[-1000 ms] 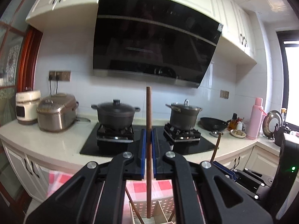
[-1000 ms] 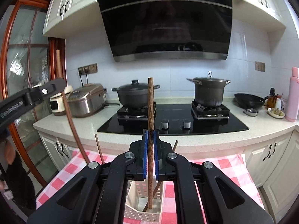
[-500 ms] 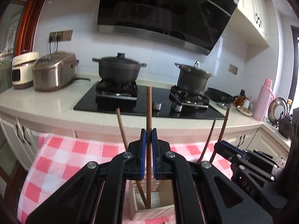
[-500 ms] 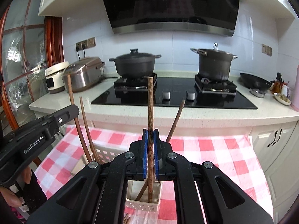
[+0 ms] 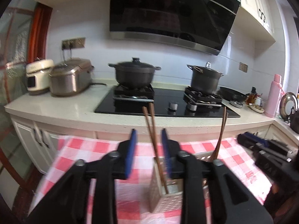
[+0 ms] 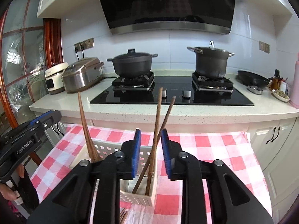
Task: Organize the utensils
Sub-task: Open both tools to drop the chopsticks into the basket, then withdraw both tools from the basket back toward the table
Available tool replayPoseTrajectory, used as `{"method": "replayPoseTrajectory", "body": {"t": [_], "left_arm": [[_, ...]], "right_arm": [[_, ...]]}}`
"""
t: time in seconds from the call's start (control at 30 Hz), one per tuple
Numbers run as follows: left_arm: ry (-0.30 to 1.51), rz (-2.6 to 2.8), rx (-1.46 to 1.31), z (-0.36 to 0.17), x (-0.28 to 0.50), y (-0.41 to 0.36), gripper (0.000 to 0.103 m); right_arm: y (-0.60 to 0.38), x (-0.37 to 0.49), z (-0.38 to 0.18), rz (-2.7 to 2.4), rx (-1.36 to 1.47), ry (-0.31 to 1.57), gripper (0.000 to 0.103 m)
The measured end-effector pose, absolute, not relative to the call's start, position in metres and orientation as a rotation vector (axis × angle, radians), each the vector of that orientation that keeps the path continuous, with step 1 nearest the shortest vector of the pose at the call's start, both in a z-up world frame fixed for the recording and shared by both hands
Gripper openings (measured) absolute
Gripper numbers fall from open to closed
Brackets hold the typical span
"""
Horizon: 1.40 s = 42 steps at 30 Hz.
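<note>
Checked cloth (image 6: 214,149) covers the table below a stove (image 6: 172,91). Both claws, left (image 5: 148,153) and right (image 6: 150,153), gape released; chopsticks (image 6: 158,130) lean at 12 o'clock inside the basket (image 6: 138,196), upright for storage.

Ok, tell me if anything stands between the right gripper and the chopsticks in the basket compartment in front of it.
Nothing visible does. The right gripper is open, and the two chopsticks lean in the white basket directly between its blue pads, with nothing else in that gap.
</note>
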<state>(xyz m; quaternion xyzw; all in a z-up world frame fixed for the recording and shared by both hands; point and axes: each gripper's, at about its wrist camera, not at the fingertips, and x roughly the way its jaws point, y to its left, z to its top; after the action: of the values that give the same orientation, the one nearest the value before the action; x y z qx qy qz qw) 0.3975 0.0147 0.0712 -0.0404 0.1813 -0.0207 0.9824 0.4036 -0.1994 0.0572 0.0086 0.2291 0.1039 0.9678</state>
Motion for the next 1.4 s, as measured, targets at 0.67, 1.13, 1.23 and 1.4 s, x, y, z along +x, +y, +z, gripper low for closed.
{"method": "replayPoseTrajectory", "body": {"t": [0.67, 1.13, 1.23, 1.4], "left_arm": [[0.429, 0.001, -0.024, 0.003, 0.25, 0.034, 0.098], [0.529, -0.047, -0.016, -0.059, 0.232, 0.026, 0.098], [0.54, -0.049, -0.013, -0.065, 0.234, 0.026, 0.098], [0.546, -0.063, -0.003, -0.072, 0.237, 0.025, 0.098]], "right_arm": [[-0.208, 0.246, 0.002, 0.212, 0.015, 0.496, 0.068], [-0.197, 0.248, -0.082, 0.178, 0.045, 0.72, 0.068], [-0.198, 0.257, -0.094, 0.163, 0.067, 0.769, 0.068], [-0.196, 0.273, -0.106, 0.12, 0.058, 0.832, 0.068]]}}
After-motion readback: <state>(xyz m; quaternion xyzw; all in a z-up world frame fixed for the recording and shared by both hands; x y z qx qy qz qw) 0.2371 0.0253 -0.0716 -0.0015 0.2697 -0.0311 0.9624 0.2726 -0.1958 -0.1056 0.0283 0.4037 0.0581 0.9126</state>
